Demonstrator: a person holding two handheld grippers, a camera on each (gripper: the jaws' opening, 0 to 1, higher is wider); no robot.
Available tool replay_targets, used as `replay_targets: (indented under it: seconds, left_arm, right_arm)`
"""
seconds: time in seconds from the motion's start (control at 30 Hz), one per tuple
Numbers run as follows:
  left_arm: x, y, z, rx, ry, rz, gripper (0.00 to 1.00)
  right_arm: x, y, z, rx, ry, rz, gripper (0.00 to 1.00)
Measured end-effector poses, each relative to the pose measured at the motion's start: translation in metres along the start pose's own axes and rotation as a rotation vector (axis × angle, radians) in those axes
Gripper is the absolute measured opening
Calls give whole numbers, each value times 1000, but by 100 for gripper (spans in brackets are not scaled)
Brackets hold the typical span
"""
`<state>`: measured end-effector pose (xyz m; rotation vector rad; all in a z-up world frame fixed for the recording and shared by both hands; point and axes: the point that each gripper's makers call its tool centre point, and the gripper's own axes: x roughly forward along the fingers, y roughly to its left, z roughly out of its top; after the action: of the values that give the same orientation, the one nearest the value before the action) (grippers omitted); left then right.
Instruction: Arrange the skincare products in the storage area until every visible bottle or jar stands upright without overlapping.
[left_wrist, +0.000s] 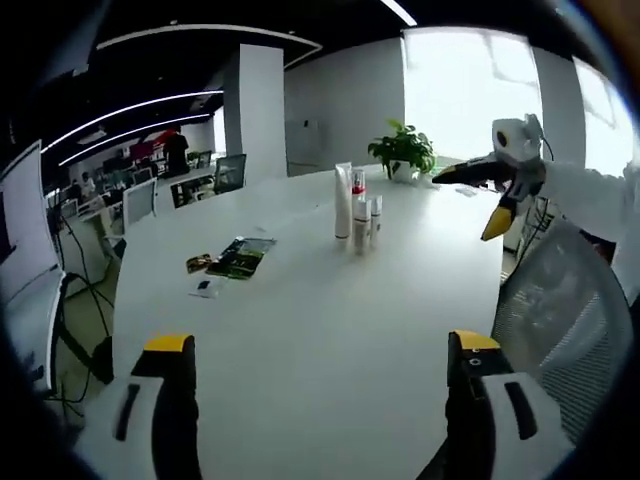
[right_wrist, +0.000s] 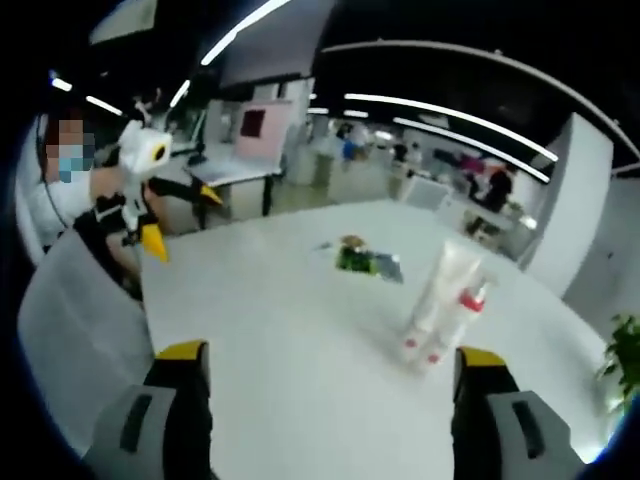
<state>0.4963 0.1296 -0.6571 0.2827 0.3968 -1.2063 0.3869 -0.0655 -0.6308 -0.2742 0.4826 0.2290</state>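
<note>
Left gripper view: white table (left_wrist: 300, 340) runs wide and bare from the jaws out to the products; its far edge curves past 12 o'clock, its right edge drops off at 3 o'clock beside a mesh chair (left_wrist: 560, 310). Left gripper (left_wrist: 320, 350) spread wide, nothing between the jaws. Right gripper (left_wrist: 480, 195) hangs at 2 o'clock, off the table edge, jaws parted and empty.

Skincare products cluster at 12 o'clock, all upright, close together — one tall white tube (left_wrist: 343, 200), one red-capped bottle (left_wrist: 359, 212), one small white bottle (left_wrist: 376, 216); three counted, a further one behind cannot be ruled out.

Other things: dark packets (left_wrist: 232, 258) lying flat at 10 o'clock, well apart from the cluster; potted plant (left_wrist: 404, 152) near the far edge at 1 o'clock.

Right gripper view: right gripper (right_wrist: 325, 355) spread, empty, over bare table (right_wrist: 270, 320). Products at 2 o'clock — white tube (right_wrist: 442, 278), red-capped bottle (right_wrist: 462, 310) just beside it; blur hides any more. Packets (right_wrist: 362, 260) at 12 o'clock. Left gripper (right_wrist: 175, 215) at 10 o'clock, jaws apart, with a person (right_wrist: 75, 200) seated behind it.
</note>
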Motion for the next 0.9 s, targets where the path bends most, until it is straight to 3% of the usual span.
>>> replay_targets:
  seconds: [0.23, 0.43, 0.53, 0.67, 0.9]
  left_arm:
    - [7, -4, 7, -36, 12, 13, 99]
    - [9, 2, 7, -5, 39, 31, 99]
    - [11, 5, 6, 1, 47, 26, 99]
    - [12, 8, 3, -10, 39, 21, 99]
    - [18, 4, -2, -27, 44, 1, 99]
  right_arm:
    - [12, -7, 9, -11, -24, 44, 99]
    - [29, -12, 19, -26, -53, 67, 99]
    - [36, -8, 21, -10, -62, 89, 99]
    - [49, 0, 20, -82, -35, 106, 94]
    - [73, 9, 29, -114, -21, 154, 86]
